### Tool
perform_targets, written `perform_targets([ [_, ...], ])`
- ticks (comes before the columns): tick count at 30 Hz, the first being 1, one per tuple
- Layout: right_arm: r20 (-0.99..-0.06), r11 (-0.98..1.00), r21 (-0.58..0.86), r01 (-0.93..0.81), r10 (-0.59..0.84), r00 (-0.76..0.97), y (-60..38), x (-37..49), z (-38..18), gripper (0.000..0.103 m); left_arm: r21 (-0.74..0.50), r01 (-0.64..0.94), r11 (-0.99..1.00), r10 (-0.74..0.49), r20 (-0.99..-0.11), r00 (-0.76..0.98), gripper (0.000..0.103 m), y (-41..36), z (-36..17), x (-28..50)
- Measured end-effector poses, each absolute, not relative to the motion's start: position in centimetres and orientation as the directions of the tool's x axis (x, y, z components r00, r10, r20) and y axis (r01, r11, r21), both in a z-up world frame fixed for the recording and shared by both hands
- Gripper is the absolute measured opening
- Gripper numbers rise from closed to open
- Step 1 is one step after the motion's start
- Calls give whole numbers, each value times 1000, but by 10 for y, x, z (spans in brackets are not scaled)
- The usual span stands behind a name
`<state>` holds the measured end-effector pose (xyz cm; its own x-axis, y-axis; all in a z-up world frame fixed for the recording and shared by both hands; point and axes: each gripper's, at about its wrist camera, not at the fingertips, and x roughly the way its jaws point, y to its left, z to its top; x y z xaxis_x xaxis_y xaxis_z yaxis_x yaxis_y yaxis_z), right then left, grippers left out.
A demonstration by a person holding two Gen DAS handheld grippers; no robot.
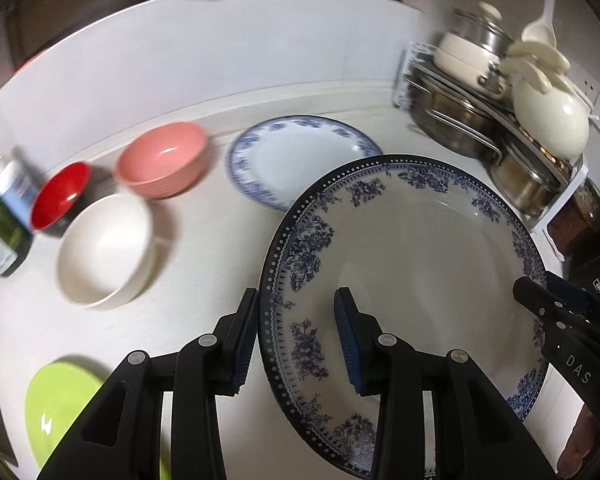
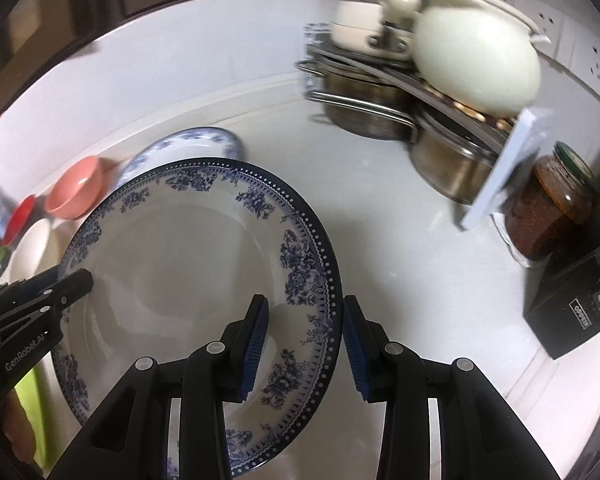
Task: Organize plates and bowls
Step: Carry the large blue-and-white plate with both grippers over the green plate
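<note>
A large white plate with a blue flower rim hangs tilted above the counter, held from both sides. My left gripper is shut on its left rim, one finger over the rim and one under it. On the opposite rim my right gripper is shut the same way. Behind it a smaller blue-rimmed plate lies flat. Further left stand a pink bowl, a red bowl and a white bowl. A green plate lies at the near left.
A rack of steel pots with a cream pot fills the back right corner. A glass jar and a black box stand on the right. Bottles stand at the far left.
</note>
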<state>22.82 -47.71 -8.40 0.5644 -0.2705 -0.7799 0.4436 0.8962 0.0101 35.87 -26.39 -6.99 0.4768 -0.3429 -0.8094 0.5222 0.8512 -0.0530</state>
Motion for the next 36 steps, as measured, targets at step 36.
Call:
perform_targets([
  [36, -776, 1000, 15, 4, 10, 630, -220, 256, -74, 39, 4, 123, 992, -69, -811, 581, 38, 19, -61, 330],
])
